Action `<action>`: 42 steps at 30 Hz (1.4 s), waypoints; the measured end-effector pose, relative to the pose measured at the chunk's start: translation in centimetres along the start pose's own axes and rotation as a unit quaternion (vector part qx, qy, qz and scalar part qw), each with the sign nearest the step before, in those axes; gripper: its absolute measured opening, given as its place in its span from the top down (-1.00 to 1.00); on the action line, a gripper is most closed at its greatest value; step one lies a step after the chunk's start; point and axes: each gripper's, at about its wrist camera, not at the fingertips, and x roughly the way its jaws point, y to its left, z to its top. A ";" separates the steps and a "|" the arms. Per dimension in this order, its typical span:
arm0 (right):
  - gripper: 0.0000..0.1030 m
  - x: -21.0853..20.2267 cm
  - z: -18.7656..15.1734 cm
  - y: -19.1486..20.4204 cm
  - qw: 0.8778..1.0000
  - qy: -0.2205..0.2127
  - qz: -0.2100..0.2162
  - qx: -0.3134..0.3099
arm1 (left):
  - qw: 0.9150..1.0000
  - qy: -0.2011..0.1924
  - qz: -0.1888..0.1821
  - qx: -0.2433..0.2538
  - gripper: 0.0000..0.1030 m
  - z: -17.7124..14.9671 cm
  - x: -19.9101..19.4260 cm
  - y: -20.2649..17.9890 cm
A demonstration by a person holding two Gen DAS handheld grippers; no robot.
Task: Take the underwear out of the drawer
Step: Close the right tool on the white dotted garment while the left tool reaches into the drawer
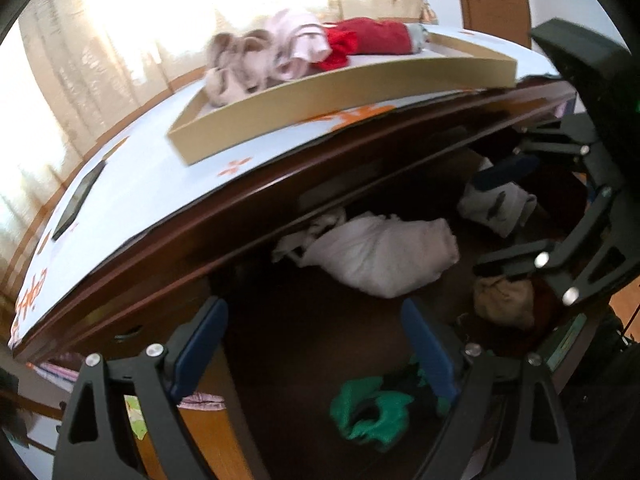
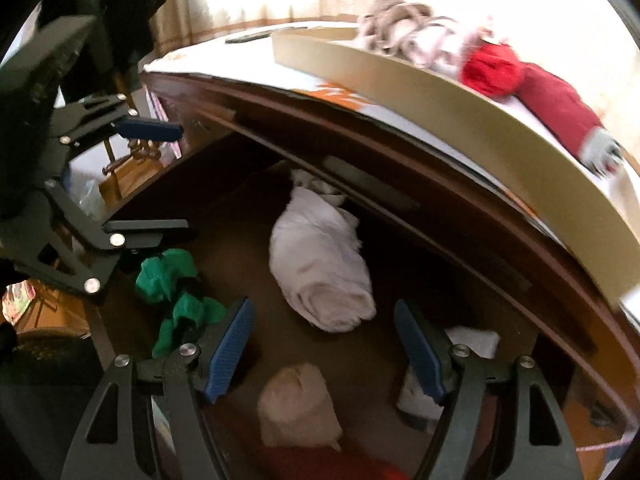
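The wooden drawer (image 1: 304, 320) stands pulled out under the desk top. Inside lie a white rolled garment (image 1: 380, 256) (image 2: 320, 264), a green one (image 1: 372, 408) (image 2: 176, 292), a beige roll (image 1: 504, 300) (image 2: 296, 404) and a white patterned piece (image 1: 496, 208). My left gripper (image 1: 314, 344) (image 2: 164, 180) hangs open over the drawer's left part, the green garment just under its right finger. My right gripper (image 2: 324, 344) (image 1: 504, 216) is open above the right part, over the beige roll and not touching it. A red cloth (image 2: 320, 464) shows at the bottom edge.
On the desk top sits a shallow cardboard tray (image 1: 340, 96) (image 2: 440, 92) holding beige, pink and red garments. A dark flat device (image 1: 78, 200) lies on the flowered desk cover to the left. The desk's front rail overhangs the back of the drawer.
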 end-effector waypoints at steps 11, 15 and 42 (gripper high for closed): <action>-0.45 4.8 3.2 4.1 0.996 0.041 -0.023 -0.079 | 0.999 -0.021 0.015 -0.042 -0.88 -1.2 -1.4 3.2; -0.45 6.8 3.8 4.3 0.993 0.059 -0.036 -0.097 | 0.998 -0.024 0.015 -0.057 -0.88 -1.5 -1.6 4.1; 0.32 9.0 4.0 5.5 0.983 0.079 -0.090 -0.142 | 0.998 -0.001 -0.032 -0.059 -0.88 -1.7 -1.0 2.6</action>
